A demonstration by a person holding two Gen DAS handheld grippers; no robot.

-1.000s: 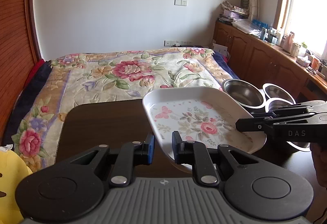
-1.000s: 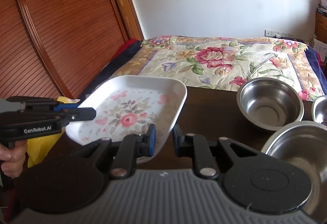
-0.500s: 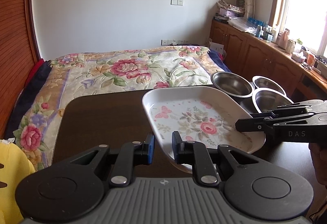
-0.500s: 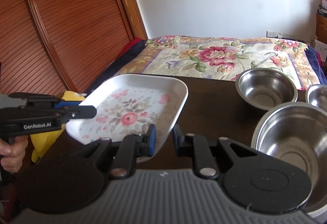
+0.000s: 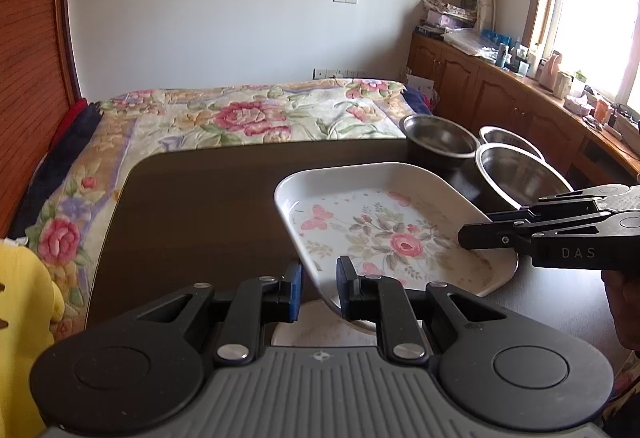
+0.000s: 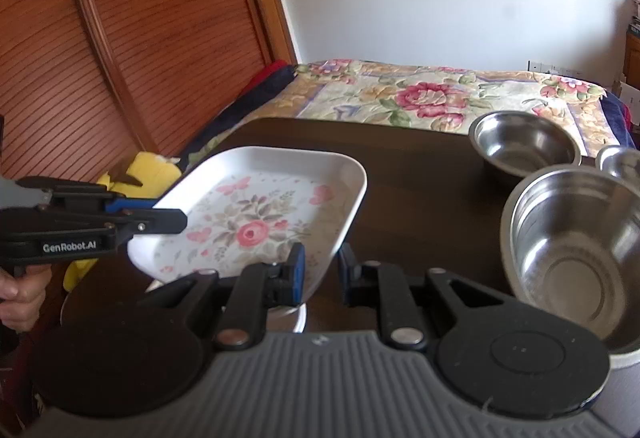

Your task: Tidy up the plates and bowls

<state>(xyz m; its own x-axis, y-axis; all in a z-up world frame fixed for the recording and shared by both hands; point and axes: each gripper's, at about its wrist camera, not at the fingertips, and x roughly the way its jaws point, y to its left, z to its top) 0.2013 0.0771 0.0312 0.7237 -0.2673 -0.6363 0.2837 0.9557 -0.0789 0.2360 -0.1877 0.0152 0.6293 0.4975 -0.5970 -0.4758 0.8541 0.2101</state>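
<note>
A white rectangular plate with a flower print point(image 5: 384, 234) point(image 6: 256, 214) hangs level just above the dark table point(image 5: 200, 206), held from both sides. My left gripper point(image 5: 320, 290) point(image 6: 176, 218) is shut on its left rim. My right gripper point(image 6: 322, 270) point(image 5: 464, 238) is shut on its right rim. Under the held plate shows the edge of another white dish point(image 5: 316, 322) point(image 6: 298, 316). Three steel bowls stand at the table's far right: a large one point(image 5: 524, 178) point(image 6: 576, 246), a medium one point(image 5: 438, 136) point(image 6: 524, 146), a small one point(image 5: 508, 138) point(image 6: 620, 162).
A bed with a floral cover point(image 5: 248, 118) lies right behind the table. A yellow soft toy point(image 5: 24, 318) point(image 6: 152, 170) sits off the table's left side by the wooden sliding doors point(image 6: 120, 38). A person's hand point(image 6: 16, 294) grips the left tool. Bare tabletop stretches left of the plate.
Both grippers have carried the floral plate lower and nearer the table's front. The bowls now sit farther behind it, and a white dish has come into view underneath.
</note>
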